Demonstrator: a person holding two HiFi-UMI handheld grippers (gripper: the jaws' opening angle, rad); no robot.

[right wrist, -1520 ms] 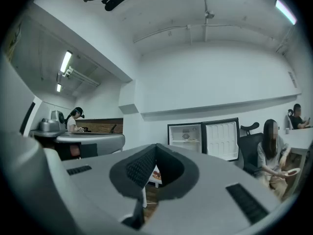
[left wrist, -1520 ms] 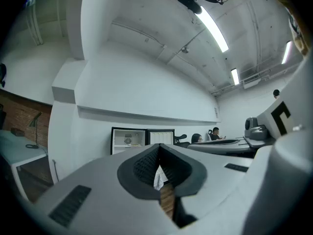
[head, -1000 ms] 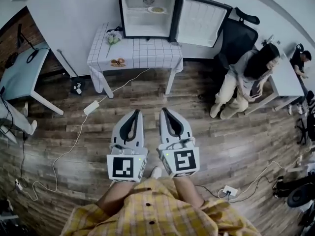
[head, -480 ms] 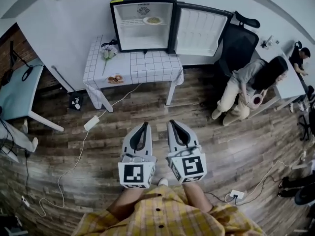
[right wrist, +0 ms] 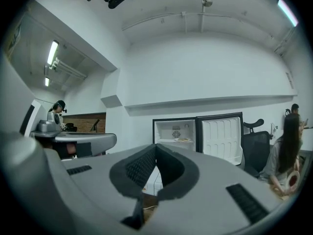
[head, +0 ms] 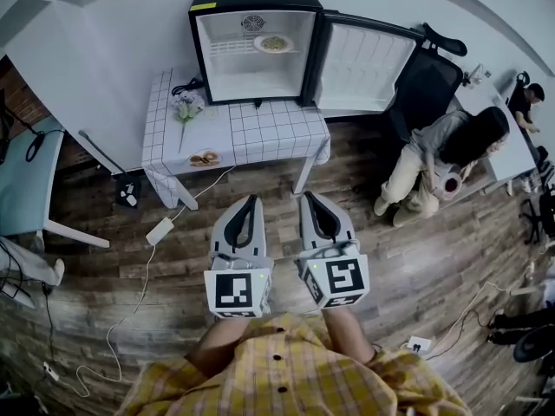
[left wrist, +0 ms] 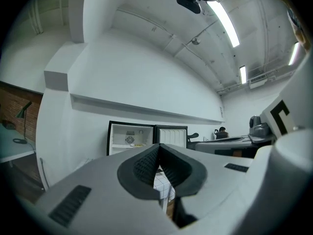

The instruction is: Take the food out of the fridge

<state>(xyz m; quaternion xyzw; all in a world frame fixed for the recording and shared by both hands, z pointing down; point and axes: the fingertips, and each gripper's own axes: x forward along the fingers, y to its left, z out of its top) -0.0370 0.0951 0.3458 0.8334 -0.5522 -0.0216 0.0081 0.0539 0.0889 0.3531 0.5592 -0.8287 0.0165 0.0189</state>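
A small black fridge (head: 251, 42) stands on a table with a checked cloth (head: 260, 133), its door (head: 368, 59) swung open to the right. A plate of food (head: 273, 43) lies on the fridge's upper shelf; it also shows as the plate (right wrist: 182, 139) in the right gripper view. My left gripper (head: 245, 199) and right gripper (head: 310, 198) are held side by side over the floor, short of the table, both pointing at the fridge. Both are shut with nothing between the jaws.
A small plate of pastries (head: 205, 158) and a bunch of flowers (head: 184, 107) lie on the table's left part. A seated person (head: 442, 159) and an office chair (head: 425, 76) are to the right. Cables and a power strip (head: 159, 230) trail on the wooden floor at left.
Both grippers have moved forward over the floor toward the table and fridge, which now look closer. Their jaws stayed shut.
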